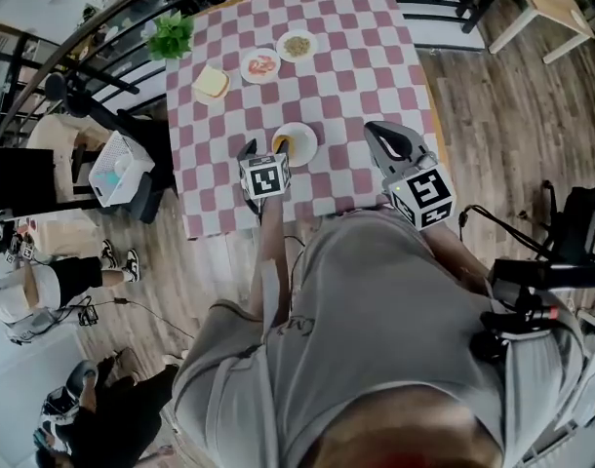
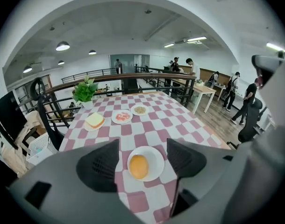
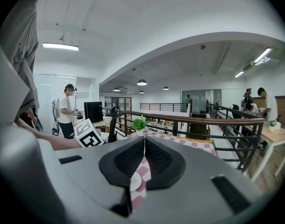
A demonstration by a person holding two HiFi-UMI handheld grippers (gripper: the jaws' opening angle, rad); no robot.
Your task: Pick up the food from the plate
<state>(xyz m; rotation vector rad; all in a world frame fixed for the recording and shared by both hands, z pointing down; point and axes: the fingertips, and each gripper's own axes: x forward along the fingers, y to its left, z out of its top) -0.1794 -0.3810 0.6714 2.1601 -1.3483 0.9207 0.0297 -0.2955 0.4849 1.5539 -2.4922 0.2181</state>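
Note:
A small white plate (image 1: 302,145) lies near the front edge of the pink-and-white checkered table (image 1: 346,76), with a round orange piece of food (image 1: 283,145) on it. In the left gripper view the food (image 2: 139,166) sits on the plate (image 2: 155,161) just beyond the jaws and framed by them. My left gripper (image 2: 142,146) is open and holds nothing; in the head view the left gripper (image 1: 263,154) hovers just left of the plate. My right gripper (image 1: 379,131) hangs over the table's right side, right of the plate. Its jaws (image 3: 144,143) are shut and empty.
Farther back stand a plate of sliced bread (image 1: 211,84), a plate of red food (image 1: 260,65) and a plate of grains (image 1: 297,45). A potted plant (image 1: 171,35) marks the far left corner. A black railing (image 2: 133,76) runs behind the table. People stand around.

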